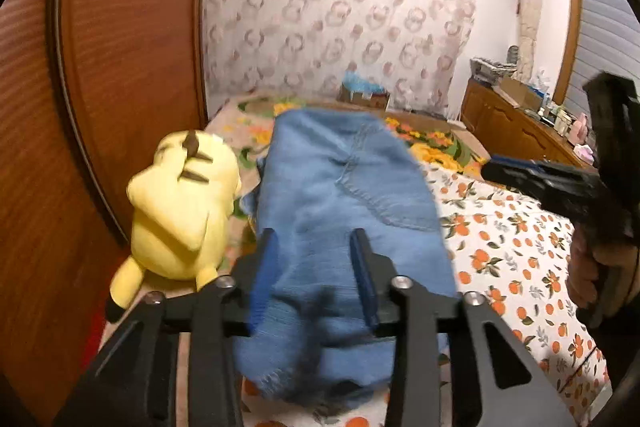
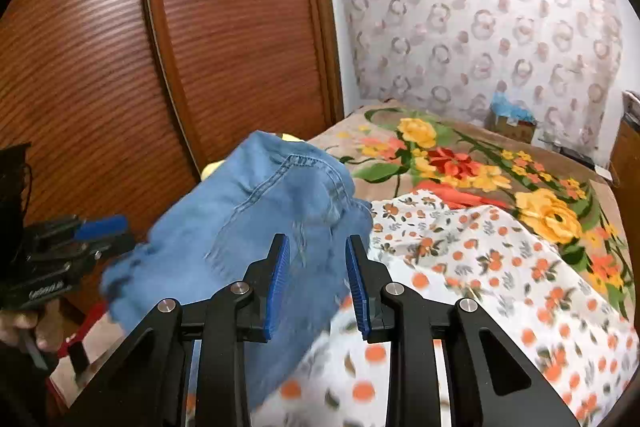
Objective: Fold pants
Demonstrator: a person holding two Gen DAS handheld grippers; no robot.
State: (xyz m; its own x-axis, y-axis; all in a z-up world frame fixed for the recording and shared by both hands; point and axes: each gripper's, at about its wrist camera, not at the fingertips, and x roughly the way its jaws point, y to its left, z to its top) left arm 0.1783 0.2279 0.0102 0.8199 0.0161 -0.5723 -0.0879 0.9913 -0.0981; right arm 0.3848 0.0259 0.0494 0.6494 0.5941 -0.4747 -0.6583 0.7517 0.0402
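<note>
Left wrist view: left gripper [image 1: 314, 251] open wide, nothing pinched; blue pads [image 1: 264, 267] spread over the near end of the jeans [image 1: 344, 187]. Jeans in a folded strip running near to far down the bed, on the orange-print sheet [image 1: 516, 251], frayed hem nearest the camera. Yellow plush [image 1: 180, 211] just left of the jeans, against the wooden wardrobe [image 1: 120, 67]. Floral blanket [image 1: 436, 139] at the far end, cardboard box [image 1: 364, 95] beyond it by the patterned wall. Right gripper [image 1: 552, 183] at right, well apart from the jeans, hand [image 1: 592, 275] on its grip; opening not readable from here. Dresser [image 1: 516, 123] far right.

Right wrist view: right gripper [image 2: 318, 267] open wide, holding nothing; near-right edge of jeans [image 2: 256, 227] seen between the fingers, contact unclear. Jeans bunched left of centre, blurred. Sheet [image 2: 500, 287] right and near, blanket [image 2: 460, 155] far. Left gripper [image 2: 104, 231] at far left by the jeans' left edge, open, no cloth visibly clamped. Wardrobe [image 2: 200, 27] behind.
</note>
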